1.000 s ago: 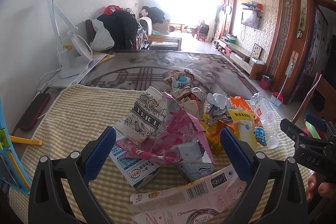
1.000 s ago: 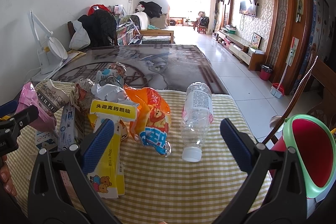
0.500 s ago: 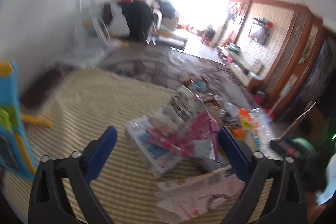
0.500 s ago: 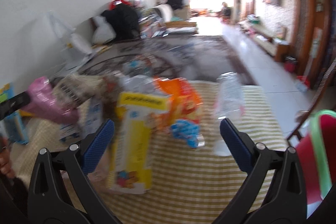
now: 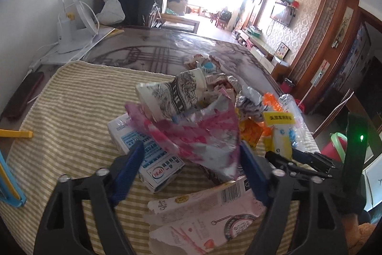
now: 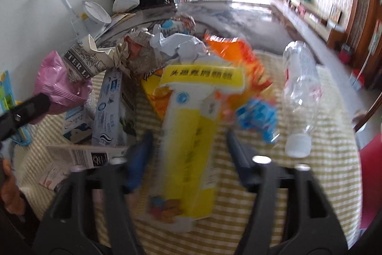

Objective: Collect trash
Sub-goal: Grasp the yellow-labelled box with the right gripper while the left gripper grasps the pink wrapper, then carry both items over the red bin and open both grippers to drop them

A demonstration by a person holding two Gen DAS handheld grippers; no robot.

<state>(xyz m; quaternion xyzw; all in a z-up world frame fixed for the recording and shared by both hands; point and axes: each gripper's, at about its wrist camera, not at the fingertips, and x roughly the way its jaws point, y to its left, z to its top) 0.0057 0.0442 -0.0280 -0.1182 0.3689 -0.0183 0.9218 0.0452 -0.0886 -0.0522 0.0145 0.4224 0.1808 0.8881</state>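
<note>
A heap of trash lies on a striped yellow cloth [image 5: 71,116]. In the left wrist view my left gripper [image 5: 191,159] is open, its blue pads either side of a pink crumpled wrapper [image 5: 203,135], beside a white milk carton [image 5: 145,152] and a printed paper cup [image 5: 174,94]. In the right wrist view my right gripper [image 6: 188,154] is open, its pads flanking a yellow carton [image 6: 191,147]. An orange snack bag [image 6: 234,56] and a clear plastic bottle [image 6: 300,92] lie to its right.
A red bin with a green rim [image 5: 334,145] stands off the table's right edge. A white desk fan [image 5: 71,25] and a dark phone [image 5: 21,99] sit at the left. A pink flat carton [image 5: 203,214] lies at the near edge.
Both grippers have moved forward into the heap. The left one now straddles the pink wrapper, the right one straddles the yellow carton. The jaws are narrower than before.
</note>
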